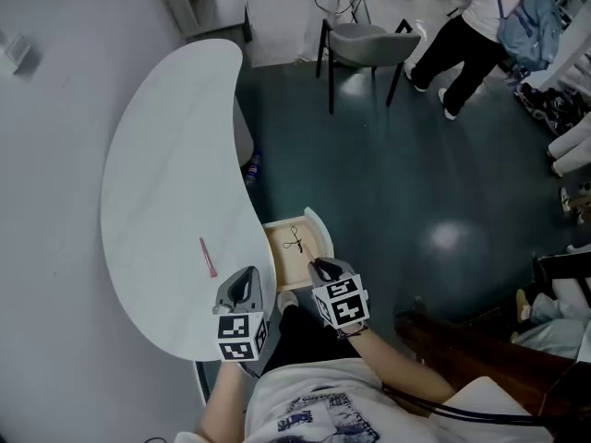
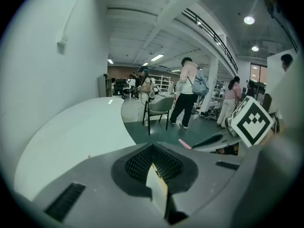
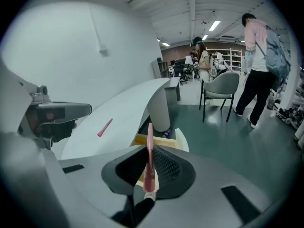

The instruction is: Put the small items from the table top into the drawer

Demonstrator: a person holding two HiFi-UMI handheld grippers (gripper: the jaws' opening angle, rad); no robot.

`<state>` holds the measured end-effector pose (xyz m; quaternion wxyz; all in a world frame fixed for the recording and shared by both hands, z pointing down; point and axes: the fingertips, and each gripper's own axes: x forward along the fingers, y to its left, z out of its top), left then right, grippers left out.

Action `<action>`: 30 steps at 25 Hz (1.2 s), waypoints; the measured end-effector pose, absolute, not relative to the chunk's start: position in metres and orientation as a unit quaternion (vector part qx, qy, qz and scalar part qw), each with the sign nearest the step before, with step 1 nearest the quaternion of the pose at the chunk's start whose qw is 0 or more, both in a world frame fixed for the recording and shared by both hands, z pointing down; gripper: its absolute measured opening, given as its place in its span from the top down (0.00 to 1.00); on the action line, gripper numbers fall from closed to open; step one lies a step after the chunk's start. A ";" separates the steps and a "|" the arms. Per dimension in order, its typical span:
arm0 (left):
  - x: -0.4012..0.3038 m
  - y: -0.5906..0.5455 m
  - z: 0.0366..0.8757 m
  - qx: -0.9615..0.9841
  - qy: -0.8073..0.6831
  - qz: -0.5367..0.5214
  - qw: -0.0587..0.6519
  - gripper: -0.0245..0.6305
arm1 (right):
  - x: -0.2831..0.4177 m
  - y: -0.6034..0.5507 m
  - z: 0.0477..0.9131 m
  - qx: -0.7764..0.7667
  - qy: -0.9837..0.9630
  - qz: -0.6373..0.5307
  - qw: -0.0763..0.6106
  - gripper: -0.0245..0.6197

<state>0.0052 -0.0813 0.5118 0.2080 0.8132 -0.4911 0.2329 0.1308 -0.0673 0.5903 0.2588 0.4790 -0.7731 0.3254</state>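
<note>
Jaws on the left gripper (image 2: 153, 167) stand together with, as far as I can judge, nothing between them (the pale strip in the gap looks like a pad face rather than an item). In the head view this gripper (image 1: 242, 284) hangs over the near edge of the table (image 1: 166, 173), tilted downward and aimed toward the loose pink stick (image 1: 208, 257). That stick lies flat on the white top just ahead of it, untouched. It is the only small item visible on the table, so it is what remains to be fetched.

To the right, the drawer (image 1: 320, 232) stands pulled open beside the table's edge. A thin black item (image 1: 294, 240) already lies on its wooden floor, too small to name.

Further right, the right gripper (image 3: 149, 167) has its jaws nearly together, pinched on a second pink stick (image 3: 150, 151) that runs up along them. This gripper (image 1: 320, 268) is poised over the near end of the open drawer, pointing steeply down, with the forearm reaching out from the person's body.

The task looks roughly midway: one item is in, one is carried over the drawer, and one is still on the table.
</note>
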 end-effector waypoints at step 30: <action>-0.010 -0.180 0.608 0.840 -0.412 0.262 0.237 0.93 | 0.096 -0.129 0.727 0.511 -0.701 0.399 0.296 0.87</action>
